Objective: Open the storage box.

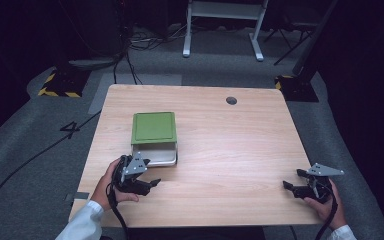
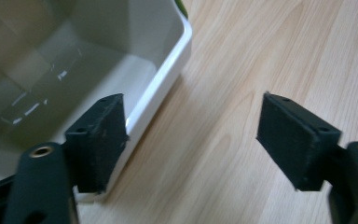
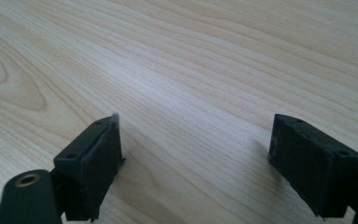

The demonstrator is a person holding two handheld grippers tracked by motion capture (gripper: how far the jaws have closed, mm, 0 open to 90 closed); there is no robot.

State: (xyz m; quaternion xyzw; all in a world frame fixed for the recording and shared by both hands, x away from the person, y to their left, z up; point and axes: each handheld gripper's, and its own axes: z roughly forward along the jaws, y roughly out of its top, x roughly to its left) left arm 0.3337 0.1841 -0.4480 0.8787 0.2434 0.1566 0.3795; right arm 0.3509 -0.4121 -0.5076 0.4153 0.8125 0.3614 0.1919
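Observation:
A white box (image 1: 161, 156) stands on the wooden table (image 1: 230, 145), with a green lid (image 1: 153, 127) lying over its far part so the near part gapes. My left gripper (image 1: 153, 183) hovers just in front of the box's near right corner, jaws open with nothing between them. In the left gripper view the box's white rim (image 2: 165, 79) runs past the left pad (image 2: 100, 140), and the bare inside of the box (image 2: 51, 70) shows. My right gripper (image 1: 291, 187) sits low over the table's near right part, open over bare wood (image 3: 191, 93).
A small round hole (image 1: 231, 100) marks the table's far side. White desk legs (image 1: 220, 25) and cables lie on the grey floor beyond. A black cable (image 1: 30, 160) crosses the floor to the left.

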